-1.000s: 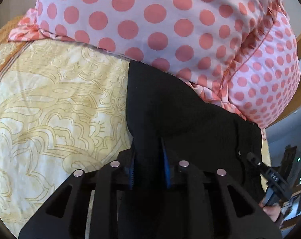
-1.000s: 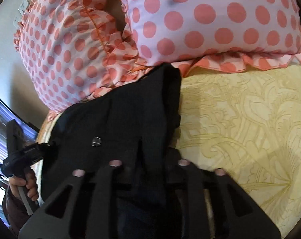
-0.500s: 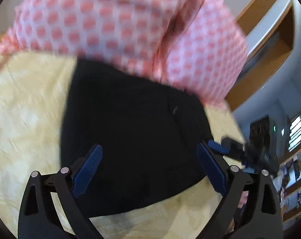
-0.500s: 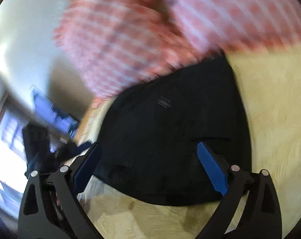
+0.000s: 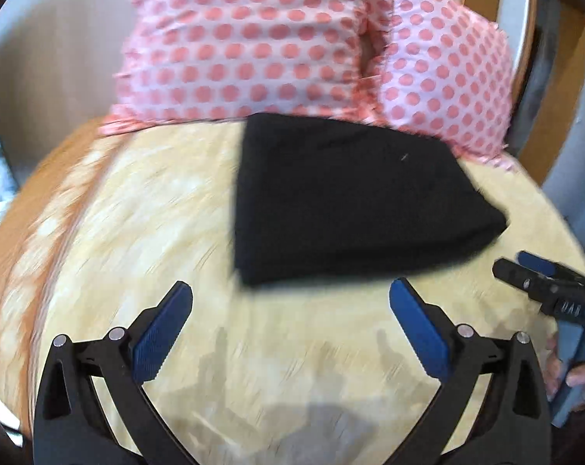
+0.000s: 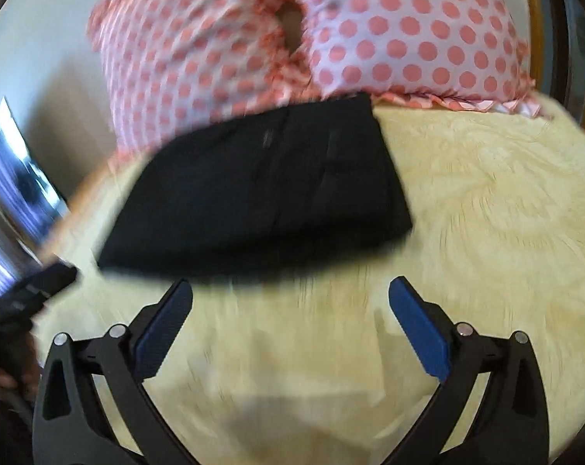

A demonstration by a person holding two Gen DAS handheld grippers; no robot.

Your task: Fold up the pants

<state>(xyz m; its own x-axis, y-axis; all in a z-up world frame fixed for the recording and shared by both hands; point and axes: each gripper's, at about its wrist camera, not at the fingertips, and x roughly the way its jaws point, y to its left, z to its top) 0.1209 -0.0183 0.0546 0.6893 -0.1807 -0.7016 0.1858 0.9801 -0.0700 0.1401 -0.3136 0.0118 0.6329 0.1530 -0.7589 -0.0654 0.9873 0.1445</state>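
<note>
Two grippers hang above the bed, both spread wide and holding nothing. The left gripper (image 5: 290, 298) has its two blue pads (image 5: 162, 333) apart just short of the near edge of the pants (image 5: 346, 201); the right gripper (image 6: 290, 296) is spread the same way, also just short of that edge. One pair of black pants lies folded into a flat bundle on the yellow patterned bedspread (image 6: 486, 201), touching neither gripper. Behind the pants, two pink polka-dot pillows (image 5: 245, 42) stand side by side, the far edge of the pants reaching their frilled hems.
</note>
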